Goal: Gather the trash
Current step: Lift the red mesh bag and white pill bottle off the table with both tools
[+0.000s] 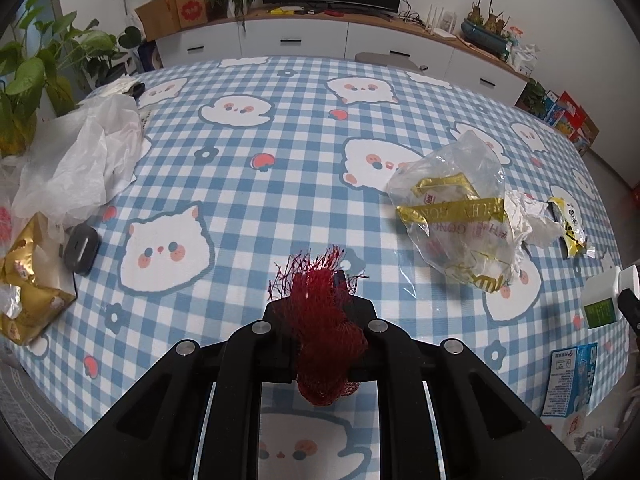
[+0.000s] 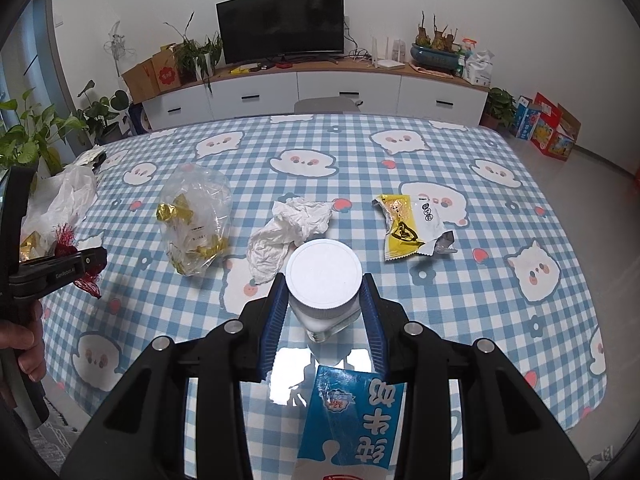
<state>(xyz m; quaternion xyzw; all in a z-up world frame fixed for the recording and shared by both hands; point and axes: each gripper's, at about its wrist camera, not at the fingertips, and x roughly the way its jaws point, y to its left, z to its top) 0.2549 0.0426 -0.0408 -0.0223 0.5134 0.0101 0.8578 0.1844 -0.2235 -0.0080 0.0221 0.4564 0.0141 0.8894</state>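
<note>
- Chinese characters in white are printed on the blue milk carton [image 2: 352, 420] lying at the near table edge, directly under the right claw; they cannot be made out further.
- Gold bands with "GONG" partly legible are seen on the clear plastic bag [image 1: 452, 216], which lies on the checked tablecloth [image 1: 280, 160] beside a crumpled tissue [image 2: 288, 228].
- A black emblem and small unreadable print are carried on the yellow snack wrapper [image 2: 408, 224], lying torn open to the right of the tissue.
- "GenRobot.AI" is read on the side of the left claw [image 2: 86, 264] in the right wrist view.
- The left claw [image 1: 320, 304] is pressed nearly together, pinching a bunch of red mesh netting [image 1: 324, 340], held clear above the cloth.
- The right claw [image 2: 324, 300] is closed on a clear jar with a white screw lid [image 2: 324, 276]; its 2 blue pads [image 2: 276, 320] are pressed against the jar's sides, and the jar is lifted off the table.
- A white plastic bag [image 1: 80, 160] and a gold wrapper [image 1: 28, 280] are lying at the table's left side.
</note>
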